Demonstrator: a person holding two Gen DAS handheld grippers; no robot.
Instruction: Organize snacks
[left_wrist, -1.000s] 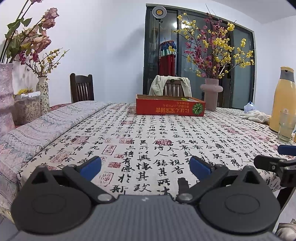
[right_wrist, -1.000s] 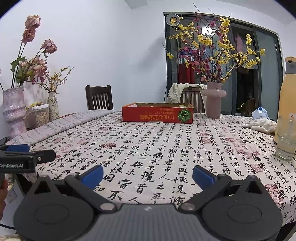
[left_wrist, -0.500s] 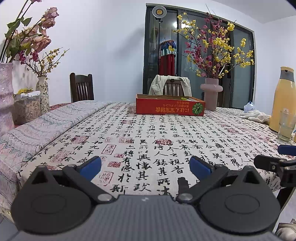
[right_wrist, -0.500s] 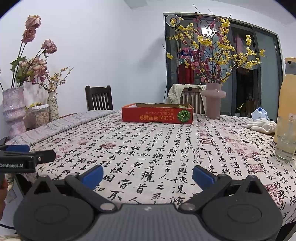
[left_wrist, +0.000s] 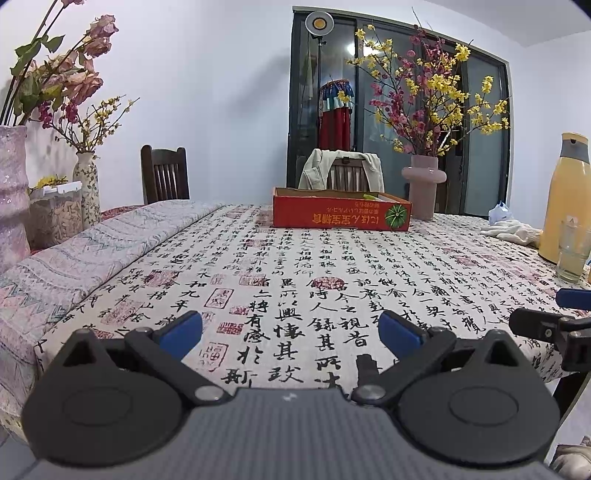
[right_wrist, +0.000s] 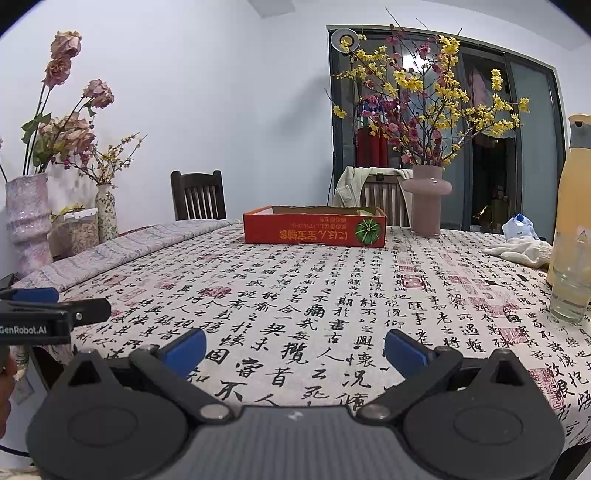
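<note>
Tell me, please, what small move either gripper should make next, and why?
Probably carry the right tongs forward toward the red box: both tongs are open and empty at the near table edge, and the left tongs are no closer.

1. A calligraphy-print tablecloth (left_wrist: 295, 266) covers the table, with a patterned pink runner (left_wrist: 92, 254) along its left side
2. A pink vase (right_wrist: 426, 199) of yellow and red blossom stands at the far edge
3. A yellow thermos (left_wrist: 567, 195) rises at the right, a drinking glass (left_wrist: 572, 251) just before it
4. White cloth (right_wrist: 524, 251) lies crumpled nearby
5. Two chairs (right_wrist: 199, 197) stand behind, one draped with a pale jacket (left_wrist: 338, 162)
</note>
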